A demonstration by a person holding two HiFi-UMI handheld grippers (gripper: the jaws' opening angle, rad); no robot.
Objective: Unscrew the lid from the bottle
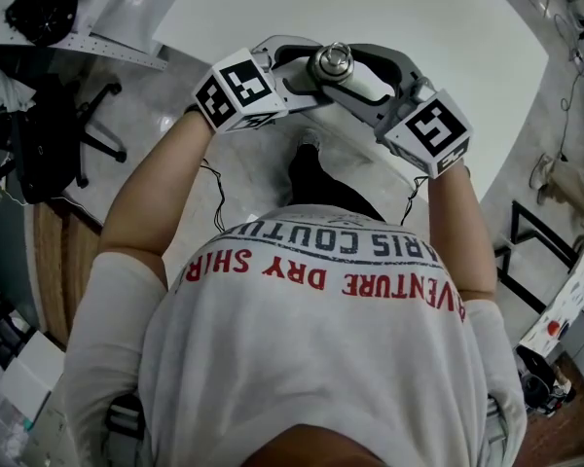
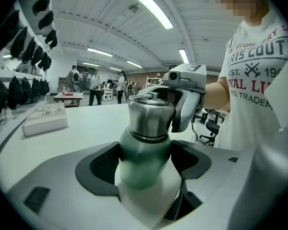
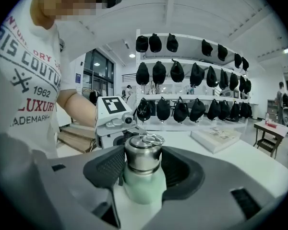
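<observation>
White tbl point(image 1: 370, 8), 1 bottle point(image 2: 141, 169), 1 lid point(image 2: 151, 116), 2 grippers point(image 2: 144, 159) point(image 3: 143, 164)

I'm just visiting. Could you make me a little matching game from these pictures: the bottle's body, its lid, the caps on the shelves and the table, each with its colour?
Things:
1 bottle body
2 lid
3 caps
4 table

Colours:
A black
B white
C pale green
D shiny steel

Pairs: 1-C, 2-D, 3-A, 4-B.
</observation>
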